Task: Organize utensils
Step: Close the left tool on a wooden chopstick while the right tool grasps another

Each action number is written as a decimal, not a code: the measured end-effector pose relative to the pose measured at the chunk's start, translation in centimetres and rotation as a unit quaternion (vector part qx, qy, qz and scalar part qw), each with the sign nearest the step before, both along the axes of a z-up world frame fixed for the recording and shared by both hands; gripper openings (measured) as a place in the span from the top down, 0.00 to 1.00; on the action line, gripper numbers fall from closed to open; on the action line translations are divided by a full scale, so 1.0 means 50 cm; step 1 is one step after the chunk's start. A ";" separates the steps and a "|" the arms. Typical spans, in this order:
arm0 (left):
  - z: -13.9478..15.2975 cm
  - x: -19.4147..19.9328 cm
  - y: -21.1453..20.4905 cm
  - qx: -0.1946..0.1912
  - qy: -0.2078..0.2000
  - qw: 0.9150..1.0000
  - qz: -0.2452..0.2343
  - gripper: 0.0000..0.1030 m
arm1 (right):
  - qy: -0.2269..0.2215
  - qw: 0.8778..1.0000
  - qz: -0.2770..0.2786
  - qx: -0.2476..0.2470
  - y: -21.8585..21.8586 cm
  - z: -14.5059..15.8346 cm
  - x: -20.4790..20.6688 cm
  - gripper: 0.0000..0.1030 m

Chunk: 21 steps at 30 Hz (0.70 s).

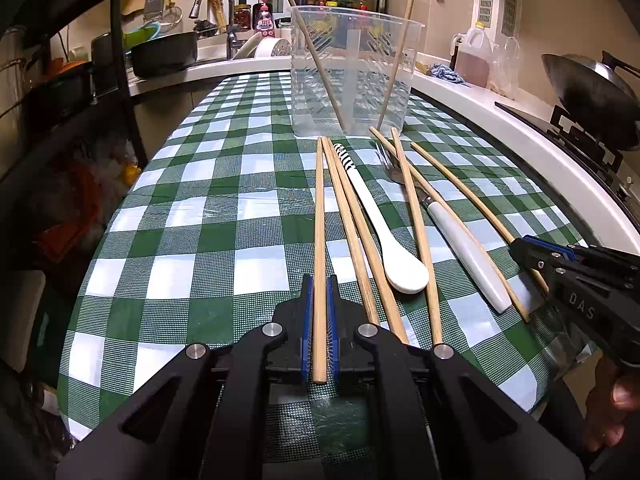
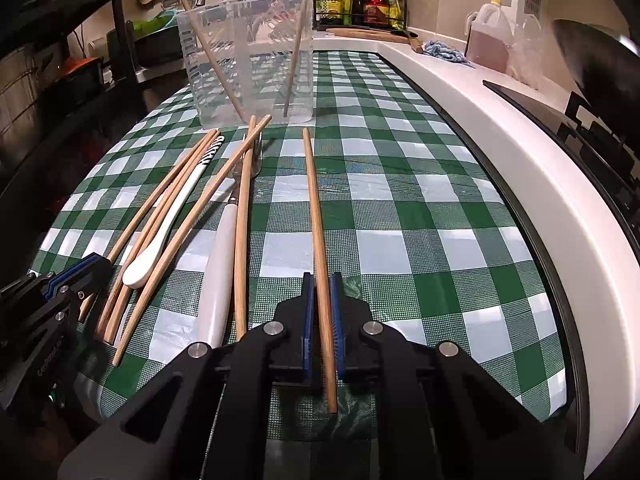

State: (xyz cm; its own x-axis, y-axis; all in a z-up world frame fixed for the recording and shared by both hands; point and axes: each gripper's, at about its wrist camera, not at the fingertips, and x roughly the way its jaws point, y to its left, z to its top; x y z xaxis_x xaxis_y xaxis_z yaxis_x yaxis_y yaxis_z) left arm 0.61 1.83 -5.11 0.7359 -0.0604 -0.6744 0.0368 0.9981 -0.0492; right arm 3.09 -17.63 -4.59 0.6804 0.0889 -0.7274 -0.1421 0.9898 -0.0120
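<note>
The left gripper (image 1: 320, 300) clamps a chopstick (image 1: 319, 216) near the table's (image 1: 192, 200) front edge. The right gripper (image 2: 322, 304) pinches another chopstick (image 2: 314, 208), rightmost. Both sticks look light, stiff and slippery; end grips may pivot.

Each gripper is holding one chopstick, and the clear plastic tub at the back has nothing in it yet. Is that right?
Not quite. The left gripper and right gripper do each hold one chopstick, but the clear tub is not empty: two chopsticks already lean inside it, as the left wrist view shows.
</note>
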 end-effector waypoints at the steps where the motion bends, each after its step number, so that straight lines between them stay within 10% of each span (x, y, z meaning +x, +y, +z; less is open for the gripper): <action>1: 0.000 0.000 0.000 0.000 0.000 1.000 0.000 0.93 | -0.001 1.000 -0.001 0.002 -0.001 0.000 -0.001 0.90; 21: 0.002 -0.001 -0.003 0.007 -0.003 1.000 -0.001 0.93 | -0.008 1.000 0.000 0.000 0.001 0.000 -0.005 0.93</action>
State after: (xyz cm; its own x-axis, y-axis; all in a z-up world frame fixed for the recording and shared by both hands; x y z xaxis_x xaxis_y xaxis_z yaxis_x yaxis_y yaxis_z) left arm 0.54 1.68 -4.99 0.7392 -0.0526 -0.6715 0.0400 0.9986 -0.0342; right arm 2.86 -17.55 -4.57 0.6914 0.0890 -0.7170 -0.1424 0.9897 -0.0145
